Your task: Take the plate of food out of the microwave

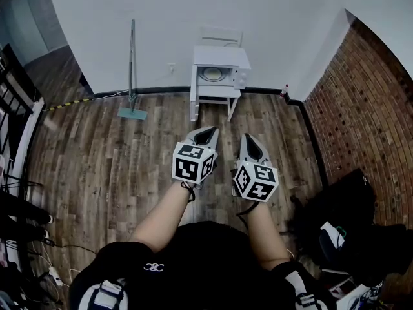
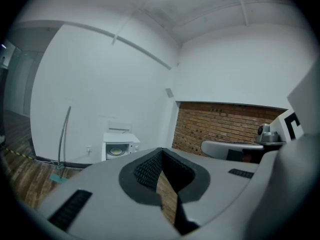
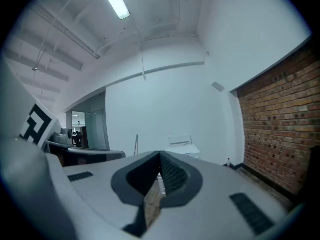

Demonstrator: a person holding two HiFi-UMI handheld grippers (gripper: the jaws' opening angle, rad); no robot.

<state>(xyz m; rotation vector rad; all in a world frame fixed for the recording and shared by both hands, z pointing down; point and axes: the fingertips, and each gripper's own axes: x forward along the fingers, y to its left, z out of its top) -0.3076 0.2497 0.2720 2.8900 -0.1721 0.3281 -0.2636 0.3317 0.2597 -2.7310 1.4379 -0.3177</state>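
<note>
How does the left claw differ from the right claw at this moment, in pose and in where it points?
The left claw points to the right of the microwave; the right claw points almost straight at it. In the head view the left claw reaches slightly further forward than the right claw. Both are shut, empty and far from the microwave.

From here I see my right gripper [image 3: 160,157], grey moulded plastic with dark ribbed pads [image 3: 171,174]. Its jaws meet at the tips with nothing between them. Brown wood-plank floor [image 3: 152,200] shows through the slit below. Just beyond the tips sits a white boxy shape, probably the microwave [image 3: 187,150], though most of it is hidden. A red brick wall [image 3: 275,129] runs along the right, and a long fluorescent ceiling lamp [image 3: 114,1] glows overhead.
</note>
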